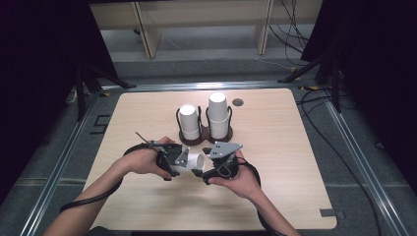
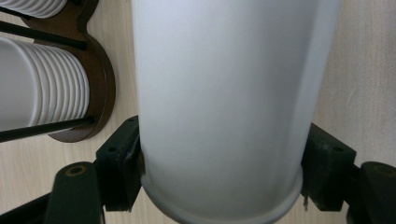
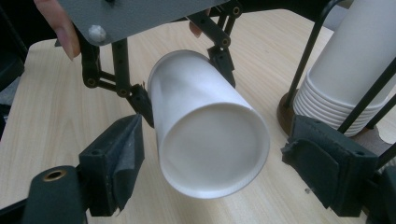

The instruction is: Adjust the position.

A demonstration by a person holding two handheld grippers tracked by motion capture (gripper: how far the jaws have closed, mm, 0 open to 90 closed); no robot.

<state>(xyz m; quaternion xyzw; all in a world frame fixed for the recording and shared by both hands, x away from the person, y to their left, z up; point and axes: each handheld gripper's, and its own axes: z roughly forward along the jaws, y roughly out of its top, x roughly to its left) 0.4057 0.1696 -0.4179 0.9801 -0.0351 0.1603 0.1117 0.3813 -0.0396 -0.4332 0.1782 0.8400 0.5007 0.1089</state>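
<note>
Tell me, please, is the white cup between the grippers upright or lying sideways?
Sideways: the left gripper holds the white cup level above the table, its base facing the right gripper.

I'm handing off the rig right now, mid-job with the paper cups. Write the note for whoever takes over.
Left gripper: shut on one white cup, gripped near its rim, held level above the table.
Right gripper: open, pads on either side of the cup's closed base, not pressing on it.
Cup holder: at table centre, with a shorter stack on the left and a taller stack on the right.
Done: one cup is out and in hand.
Left: probably close the right gripper on the base and take the cup over; its destination is unclear.
</note>
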